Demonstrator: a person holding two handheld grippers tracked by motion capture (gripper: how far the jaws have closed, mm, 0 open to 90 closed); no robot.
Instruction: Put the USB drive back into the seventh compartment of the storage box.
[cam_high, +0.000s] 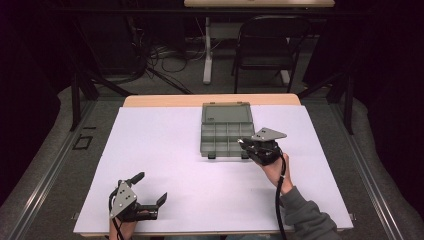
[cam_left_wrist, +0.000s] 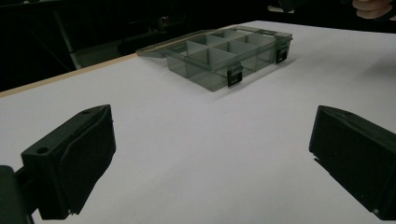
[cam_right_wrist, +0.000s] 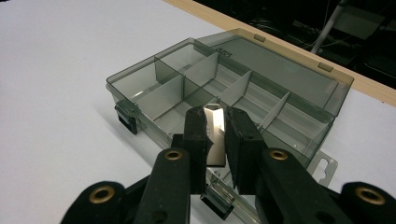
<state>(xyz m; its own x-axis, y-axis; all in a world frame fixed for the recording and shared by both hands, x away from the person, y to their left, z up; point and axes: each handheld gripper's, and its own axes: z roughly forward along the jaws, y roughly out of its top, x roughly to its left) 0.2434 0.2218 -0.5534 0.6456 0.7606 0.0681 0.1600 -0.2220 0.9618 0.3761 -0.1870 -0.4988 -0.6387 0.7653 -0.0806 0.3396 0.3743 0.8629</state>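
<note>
A grey see-through compartment box (cam_high: 226, 131) lies open at the middle back of the white sheet, its lid (cam_right_wrist: 280, 65) folded flat toward the far edge. Its compartments look empty. My right gripper (cam_right_wrist: 215, 116) hovers over the box's near right corner, shut on a thin, shiny flat divider piece (cam_right_wrist: 215, 149) that stands upright between the pads. From above, that gripper (cam_high: 245, 144) reaches the box's front right edge. My left gripper (cam_high: 150, 187) rests low near the front left of the sheet, open, with nothing between its fingers (cam_left_wrist: 70, 158). The box (cam_left_wrist: 205, 79) lies well ahead of it.
A white sheet (cam_high: 165, 150) covers the wooden table (cam_high: 150, 100). Two dark latches (cam_left_wrist: 235, 77) hang on the box's front wall. Beyond the table stand a black chair (cam_high: 265, 45), a white table leg (cam_high: 207, 55) and floor cables (cam_high: 165, 60).
</note>
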